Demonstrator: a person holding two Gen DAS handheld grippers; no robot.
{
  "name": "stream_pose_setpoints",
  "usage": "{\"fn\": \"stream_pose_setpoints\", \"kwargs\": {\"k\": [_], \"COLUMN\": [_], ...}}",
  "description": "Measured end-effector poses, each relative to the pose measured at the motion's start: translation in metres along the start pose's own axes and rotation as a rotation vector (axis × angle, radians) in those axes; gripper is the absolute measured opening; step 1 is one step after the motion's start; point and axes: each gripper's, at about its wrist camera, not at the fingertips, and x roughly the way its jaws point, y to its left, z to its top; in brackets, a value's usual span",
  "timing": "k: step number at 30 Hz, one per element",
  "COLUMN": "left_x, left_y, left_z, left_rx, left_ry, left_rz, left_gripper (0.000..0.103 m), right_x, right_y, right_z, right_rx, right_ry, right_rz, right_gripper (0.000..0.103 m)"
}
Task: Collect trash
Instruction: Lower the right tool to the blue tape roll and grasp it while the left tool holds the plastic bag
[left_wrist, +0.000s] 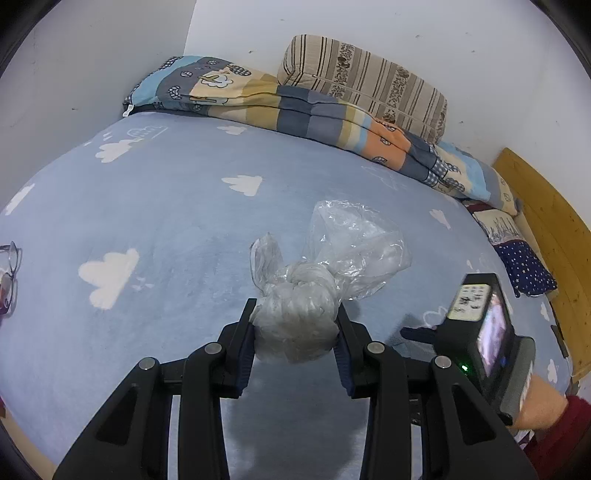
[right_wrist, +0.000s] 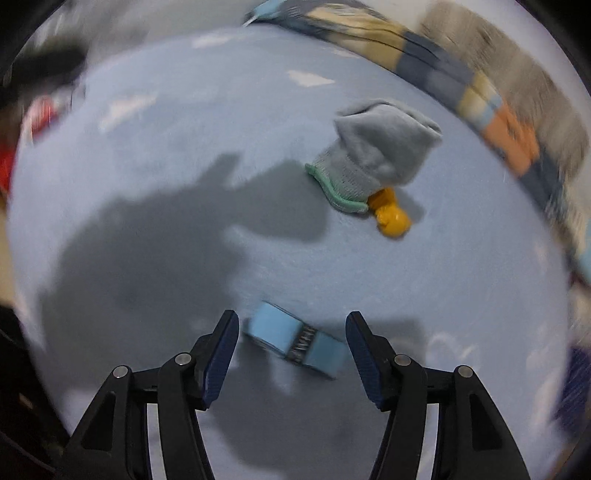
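Far left in the left wrist view: glasses (left_wrist: 9, 273) at the edge of the bed (left_wrist: 166, 221), blue sheet with white clouds. Centre: left gripper (left_wrist: 295, 325) pinching a knotted clear bag (left_wrist: 299, 317), pads (left_wrist: 246, 343) pressed into both sides of the bundle (loose plastic fanning out beyond the knot, over the sheet). Behind: folded quilt (left_wrist: 295, 110) and striped pillow (left_wrist: 369, 81) against the wall. Right: right gripper body (left_wrist: 480, 325), seen from the side, low over the sheet.

In the right wrist view, blurred: right gripper (right_wrist: 291, 332) spread wide, nothing clamped, a light blue packet (right_wrist: 295, 341) flat on the bed (right_wrist: 147, 258) between the fingers, touching neither. Further off, up and right: grey sock (right_wrist: 373, 155) with green cuff, an orange lump (right_wrist: 393, 218) just beside the cuff.
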Motion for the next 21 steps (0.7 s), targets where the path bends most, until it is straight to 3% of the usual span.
{"fn": "stream_pose_setpoints", "kwargs": {"k": [3, 5, 9, 17, 21], "left_x": [0.001, 0.001, 0.001, 0.001, 0.001], "left_y": [0.001, 0.0, 0.0, -0.001, -0.001], "left_z": [0.0, 0.0, -0.001, -0.001, -0.001], "left_rx": [-0.001, 0.001, 0.009, 0.007, 0.007], "left_ry": [0.001, 0.002, 0.004, 0.005, 0.004], "left_rz": [0.0, -0.001, -0.001, -0.003, -0.004], "left_gripper": [0.036, 0.036, 0.036, 0.036, 0.036], "right_x": [0.007, 0.009, 0.015, 0.022, 0.007], "right_y": [-0.002, -0.003, -0.003, -0.048, -0.061], "right_z": [0.004, 0.006, 0.01, -0.007, -0.021], "right_rx": [-0.033, -0.045, -0.027, 0.352, 0.517], "right_ry": [0.018, 0.021, 0.028, 0.003, -0.044], "right_rz": [0.015, 0.032, 0.065, 0.294, 0.454], "right_gripper": [0.062, 0.051, 0.05, 0.053, 0.057]}}
